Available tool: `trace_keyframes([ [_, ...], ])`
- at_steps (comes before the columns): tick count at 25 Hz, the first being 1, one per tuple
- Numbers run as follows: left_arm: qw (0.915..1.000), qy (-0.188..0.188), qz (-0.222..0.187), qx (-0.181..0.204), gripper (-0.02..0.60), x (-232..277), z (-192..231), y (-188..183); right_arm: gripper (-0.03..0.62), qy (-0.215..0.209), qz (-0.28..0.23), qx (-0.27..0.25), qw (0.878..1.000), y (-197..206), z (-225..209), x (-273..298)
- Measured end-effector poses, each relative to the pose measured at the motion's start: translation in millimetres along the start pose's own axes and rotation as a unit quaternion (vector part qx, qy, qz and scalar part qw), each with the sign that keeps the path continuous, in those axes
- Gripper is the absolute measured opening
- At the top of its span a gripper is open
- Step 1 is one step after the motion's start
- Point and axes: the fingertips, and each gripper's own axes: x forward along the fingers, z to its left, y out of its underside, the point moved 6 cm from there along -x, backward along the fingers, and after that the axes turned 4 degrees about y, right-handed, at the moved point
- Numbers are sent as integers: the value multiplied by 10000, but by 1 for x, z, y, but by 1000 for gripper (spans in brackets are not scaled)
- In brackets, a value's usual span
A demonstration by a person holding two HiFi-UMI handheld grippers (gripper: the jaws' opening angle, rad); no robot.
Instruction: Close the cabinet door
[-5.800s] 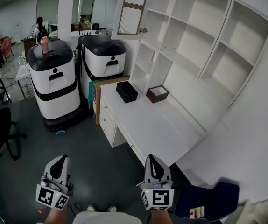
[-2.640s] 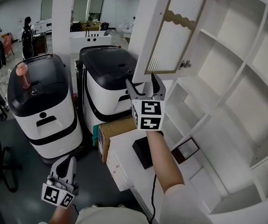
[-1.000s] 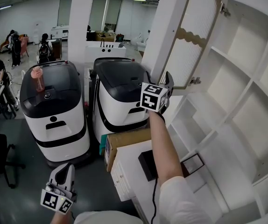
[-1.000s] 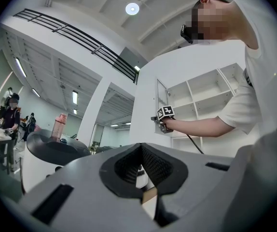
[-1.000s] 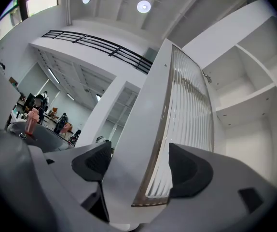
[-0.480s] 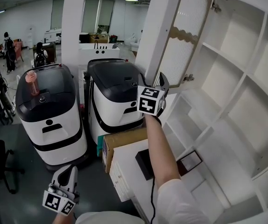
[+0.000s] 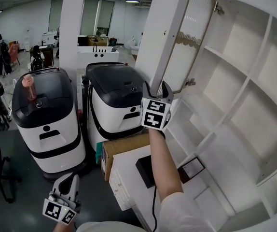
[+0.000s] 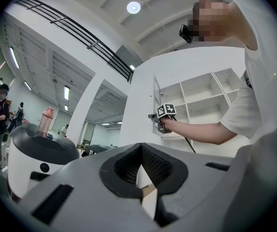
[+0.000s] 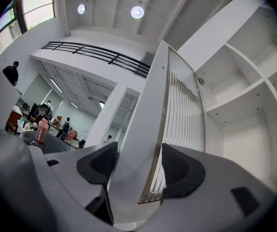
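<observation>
Above the surface, the cabinet door is hanging wide open off the shelving; the right claw has just been closing and is clamping its lower corner frame, a stiff, light hold sparing the fragile-looking ribbed panel, while the left claw is hanging low, jaws together, empty

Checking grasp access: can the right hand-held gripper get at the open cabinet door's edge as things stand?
Likely yes: the right hand-held gripper straddles the cabinet door at its lower edge. Its jaws have just been closing onto it, with nothing else between them.
</observation>
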Motion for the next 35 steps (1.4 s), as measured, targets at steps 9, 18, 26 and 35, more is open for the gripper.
trace_keyframes([
  [9, 9997, 225, 42, 9, 6, 7, -12, 2, 236, 34, -113, 29, 9999, 2, -14, -28],
  [18, 9994, 323, 151, 23, 6, 5, -23, 5, 198, 52, -237, 135, 9996, 2, -34, -57],
  [26, 9983, 523, 239, 25, 6, 11, -45, 9, 178, -30, -227, 68, 9997, 3, -52, -75],
  [35, 9970, 708, 281, 122, 6, 23, -76, 11, 152, -94, -386, 83, 9992, 5, -88, -101],
])
